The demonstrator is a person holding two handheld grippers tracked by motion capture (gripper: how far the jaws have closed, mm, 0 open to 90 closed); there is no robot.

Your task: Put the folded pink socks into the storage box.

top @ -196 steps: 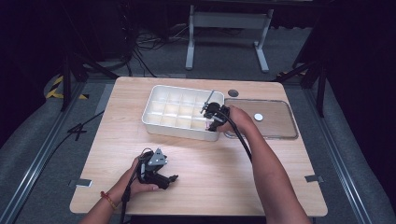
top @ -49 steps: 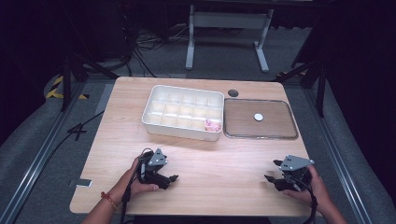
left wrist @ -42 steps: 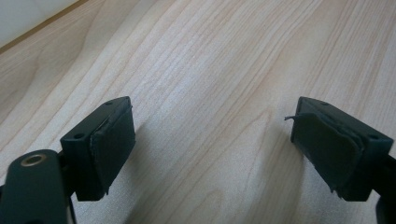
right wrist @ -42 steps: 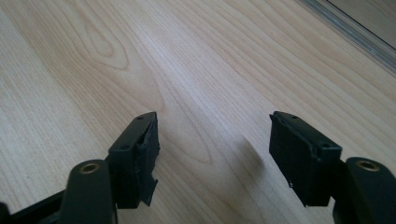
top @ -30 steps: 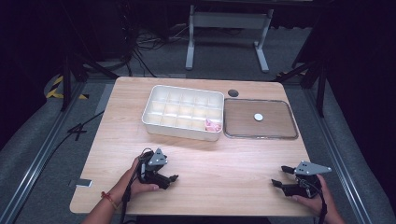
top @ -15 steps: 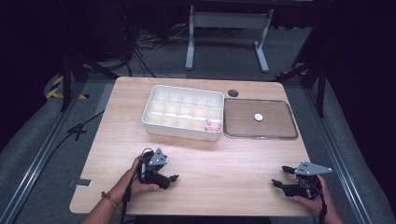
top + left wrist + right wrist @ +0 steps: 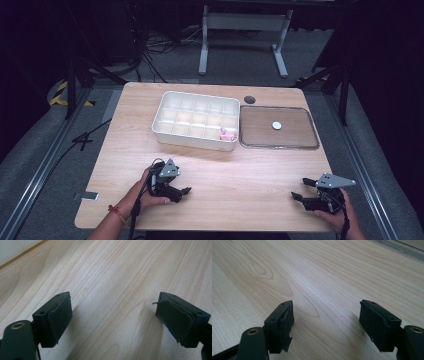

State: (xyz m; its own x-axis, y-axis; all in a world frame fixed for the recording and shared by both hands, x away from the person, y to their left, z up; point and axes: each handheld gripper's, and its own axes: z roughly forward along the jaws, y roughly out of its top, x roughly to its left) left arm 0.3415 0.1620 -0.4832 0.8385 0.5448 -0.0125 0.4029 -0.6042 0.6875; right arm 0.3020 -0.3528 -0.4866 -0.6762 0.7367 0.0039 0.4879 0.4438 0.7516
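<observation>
Both tools were just parked on the tabletop, near the person's edge, well apart from each other. The left tool sat with its jaws spread wide and nothing between them, pointing off toward the right tool's side and a bit away from the organizer. In the left tool's own view you just saw bare wood grain between the two black pads. The right tool had its jaws wide too, empty, aimed back toward the left tool, so the two kind of faced each other across the bare wood.

The white compartment tray was well beyond the left tool, up ahead, its long axis running across the tabletop side to side. A small pink thing sat in the near corner compartment at the tray's right end. Just beside that end lay the clear lid, flat, with a white round knob in its middle, well ahead of the right tool
</observation>
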